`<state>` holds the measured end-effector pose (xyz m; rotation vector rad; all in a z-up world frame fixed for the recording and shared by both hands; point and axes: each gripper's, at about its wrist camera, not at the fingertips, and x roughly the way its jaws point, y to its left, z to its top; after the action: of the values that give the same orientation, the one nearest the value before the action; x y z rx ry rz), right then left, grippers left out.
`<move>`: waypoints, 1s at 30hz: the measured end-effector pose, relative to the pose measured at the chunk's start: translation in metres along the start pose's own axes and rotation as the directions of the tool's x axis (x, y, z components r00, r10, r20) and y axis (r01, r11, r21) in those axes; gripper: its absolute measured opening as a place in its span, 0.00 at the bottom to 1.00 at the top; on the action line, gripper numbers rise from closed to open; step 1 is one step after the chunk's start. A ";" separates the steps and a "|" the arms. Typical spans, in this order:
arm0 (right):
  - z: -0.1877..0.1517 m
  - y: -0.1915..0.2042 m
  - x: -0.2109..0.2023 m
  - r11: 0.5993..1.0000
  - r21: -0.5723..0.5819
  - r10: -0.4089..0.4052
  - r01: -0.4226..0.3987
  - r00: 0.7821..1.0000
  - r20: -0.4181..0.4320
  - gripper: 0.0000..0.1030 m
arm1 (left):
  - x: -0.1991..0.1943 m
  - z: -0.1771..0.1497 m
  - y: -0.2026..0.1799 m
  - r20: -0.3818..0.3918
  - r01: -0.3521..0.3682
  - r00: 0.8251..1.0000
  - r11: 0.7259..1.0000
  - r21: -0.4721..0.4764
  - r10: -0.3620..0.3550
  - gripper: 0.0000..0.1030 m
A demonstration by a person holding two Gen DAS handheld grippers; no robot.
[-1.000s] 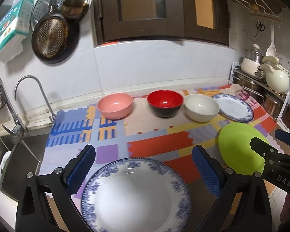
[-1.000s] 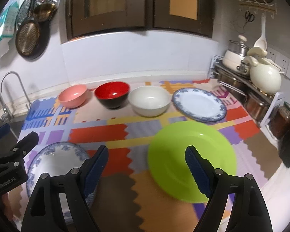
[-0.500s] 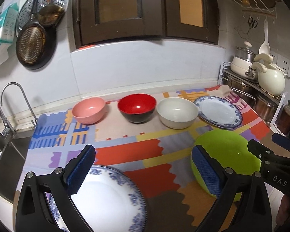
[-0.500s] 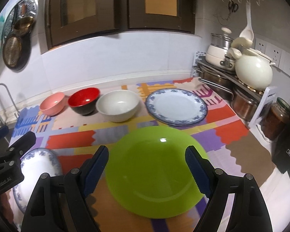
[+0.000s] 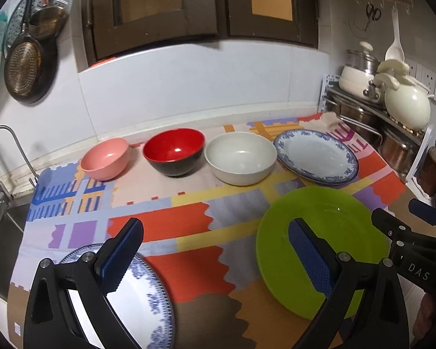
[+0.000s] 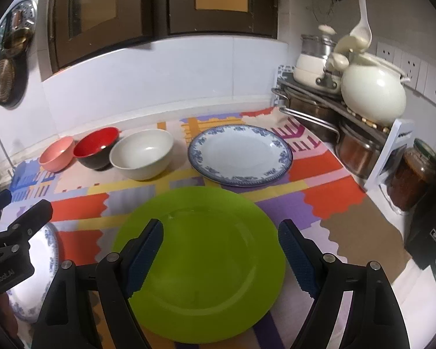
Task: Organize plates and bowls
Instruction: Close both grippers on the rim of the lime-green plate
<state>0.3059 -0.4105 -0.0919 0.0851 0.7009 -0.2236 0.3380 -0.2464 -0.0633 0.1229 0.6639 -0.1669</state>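
Note:
A pink bowl (image 5: 106, 158), a red bowl (image 5: 173, 151) and a white bowl (image 5: 240, 157) stand in a row at the back of the patterned mat, with a blue-rimmed plate (image 5: 316, 152) to their right. A green plate (image 6: 200, 261) lies at the front right; my right gripper (image 6: 221, 254) hangs open above it, one finger over each side. A second blue-rimmed plate (image 5: 142, 299) lies at the front left, under the left finger of my open left gripper (image 5: 216, 257), whose right finger overlaps the green plate (image 5: 325, 247).
A sink with a tap (image 5: 3, 157) lies left of the mat. A rack with pots and a cream kettle (image 6: 372, 93) stands at the right, with a jar (image 6: 411, 177) beside it. Pans (image 5: 23, 67) hang on the wall, and dark cabinets (image 5: 189, 8) sit above.
Both grippers have moved to the right along the counter. The left one has left the blue-rimmed front plate centred between its fingers; the right one now has the green plate centred. Jaws unchanged.

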 end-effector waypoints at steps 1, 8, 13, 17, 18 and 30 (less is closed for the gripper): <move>-0.001 -0.005 0.004 1.000 0.007 -0.002 0.002 1.000 -0.006 0.80 | 0.004 -0.001 -0.005 -0.007 -0.004 1.000 1.000 0.003 0.004 0.99; -0.006 -0.031 0.026 0.999 0.040 -0.028 0.029 0.999 -0.043 0.80 | 0.028 -0.008 -0.026 -0.068 0.004 0.998 1.000 0.022 -0.002 0.98; -0.011 -0.042 0.042 0.998 0.052 -0.039 0.043 0.996 -0.076 0.80 | 0.044 -0.014 -0.037 -0.112 0.012 0.994 0.999 0.036 -0.008 0.98; -0.017 -0.050 0.055 0.997 0.061 -0.037 0.044 0.993 -0.112 0.79 | 0.057 -0.019 -0.043 -0.148 0.018 0.989 0.999 0.042 -0.012 0.95; -0.017 -0.051 0.058 0.997 0.062 -0.037 0.045 0.992 -0.118 0.79 | 0.060 -0.020 -0.043 -0.154 0.020 0.988 0.999 0.042 -0.013 0.94; -0.028 -0.060 0.085 0.996 0.080 -0.024 0.040 0.982 -0.189 0.76 | 0.089 -0.030 -0.051 -0.248 0.043 0.968 0.999 0.024 -0.036 0.82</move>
<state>0.3371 -0.4799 -0.1682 0.1766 0.8816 -0.2779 0.3792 -0.3019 -0.1451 0.1599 0.9137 -0.2017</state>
